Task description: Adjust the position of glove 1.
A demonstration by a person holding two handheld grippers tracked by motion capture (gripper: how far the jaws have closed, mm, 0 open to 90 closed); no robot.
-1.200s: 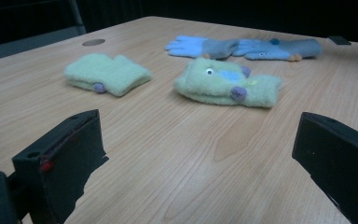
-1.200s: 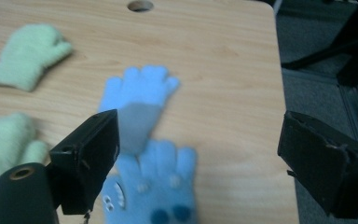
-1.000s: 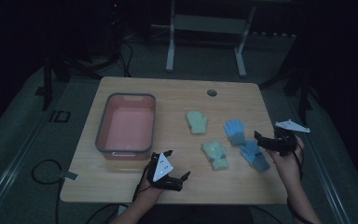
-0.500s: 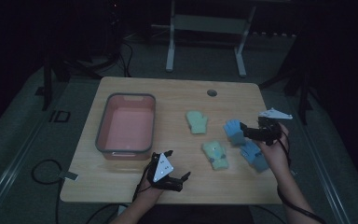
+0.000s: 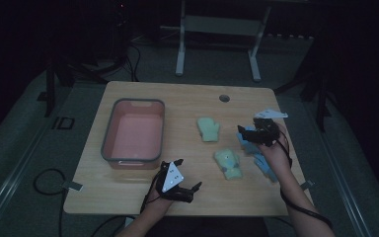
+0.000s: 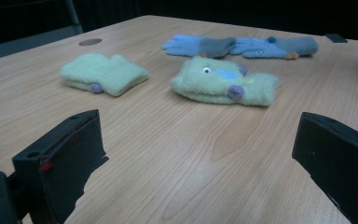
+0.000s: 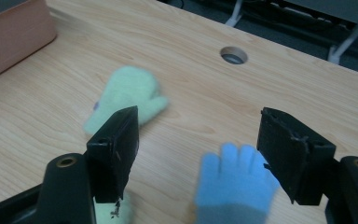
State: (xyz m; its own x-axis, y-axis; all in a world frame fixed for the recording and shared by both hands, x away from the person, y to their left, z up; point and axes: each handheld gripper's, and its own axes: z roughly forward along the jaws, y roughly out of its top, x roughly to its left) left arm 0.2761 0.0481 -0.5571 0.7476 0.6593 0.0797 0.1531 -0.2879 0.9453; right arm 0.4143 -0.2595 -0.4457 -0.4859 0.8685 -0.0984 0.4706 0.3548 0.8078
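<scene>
Two blue gloves and two green mittens lie on the wooden table. My right gripper (image 5: 245, 134) hovers over the upper blue glove (image 5: 249, 142), pointing left. Its jaws have just been closing, but they still stand apart. In the right gripper view (image 7: 205, 149) the glove's fingers (image 7: 233, 179) lie below and between the jaws, with neither pad pressing on them. The plain green mitten (image 7: 128, 95) lies beyond. My left gripper (image 5: 187, 174) rests open near the front edge, holding nothing. Its view (image 6: 198, 158) looks toward the green mitten with a face (image 6: 223, 86).
A pink tub with a grey rim (image 5: 109, 129) stands at the left, with nothing visible inside. A round cable hole (image 5: 224, 98) is near the far edge. The second blue glove (image 5: 266, 165) lies by the person's right forearm. Bare wood separates the tub from the mittens.
My right gripper has moved left from the table's right edge to above the upper blue glove, and its jaws have narrowed. The left gripper has stayed put.
</scene>
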